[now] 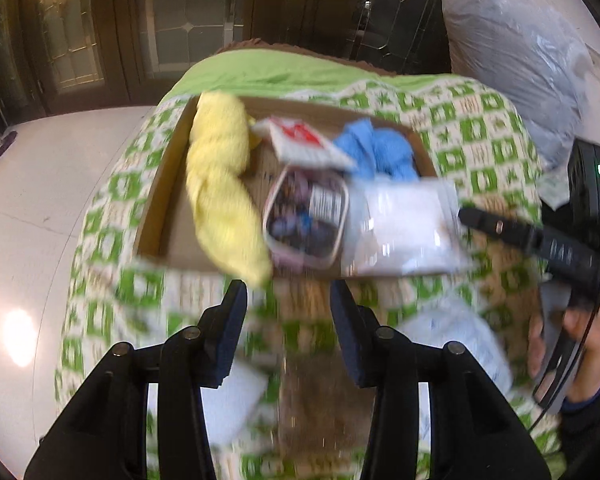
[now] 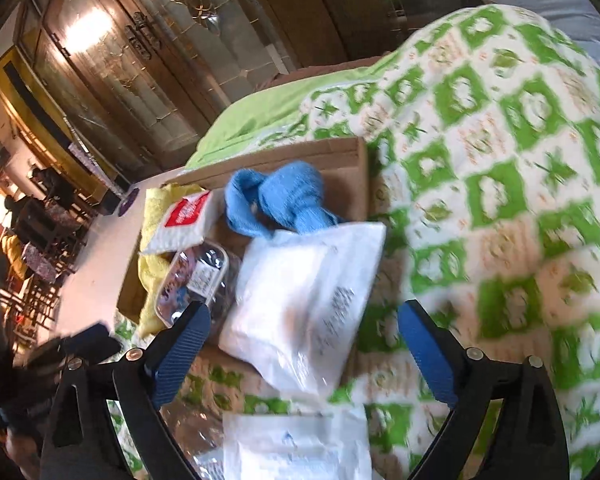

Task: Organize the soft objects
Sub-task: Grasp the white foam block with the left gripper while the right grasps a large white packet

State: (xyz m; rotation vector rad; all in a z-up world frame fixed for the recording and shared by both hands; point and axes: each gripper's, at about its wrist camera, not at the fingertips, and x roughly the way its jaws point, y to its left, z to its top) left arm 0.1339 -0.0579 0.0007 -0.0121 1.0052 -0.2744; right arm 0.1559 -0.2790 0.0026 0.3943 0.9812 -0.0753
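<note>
A shallow cardboard box (image 1: 156, 216) (image 2: 332, 152) lies on a green-and-white patterned blanket (image 1: 480, 128) (image 2: 500, 160). In it are a twisted yellow cloth (image 1: 220, 184) (image 2: 152, 216), a knotted blue cloth (image 1: 380, 148) (image 2: 284, 196), a red-and-white packet (image 1: 304, 140) (image 2: 184, 220), a clear pouch of dark items (image 1: 304, 216) (image 2: 196, 280) and a white plastic bag (image 1: 404, 228) (image 2: 300, 304) hanging over the near rim. My left gripper (image 1: 288, 312) is open and empty, just short of the box. My right gripper (image 2: 304, 344) is open and empty, hovering above the white bag; it also shows in the left wrist view (image 1: 540, 240).
Two more white plastic packets lie on the blanket near the grippers (image 2: 296, 444) (image 1: 460, 340). A grey bagged pillow (image 1: 516, 52) lies at the back right. Pale floor (image 1: 32, 208) is to the left of the bed, with wood-and-glass doors (image 1: 172, 20) behind.
</note>
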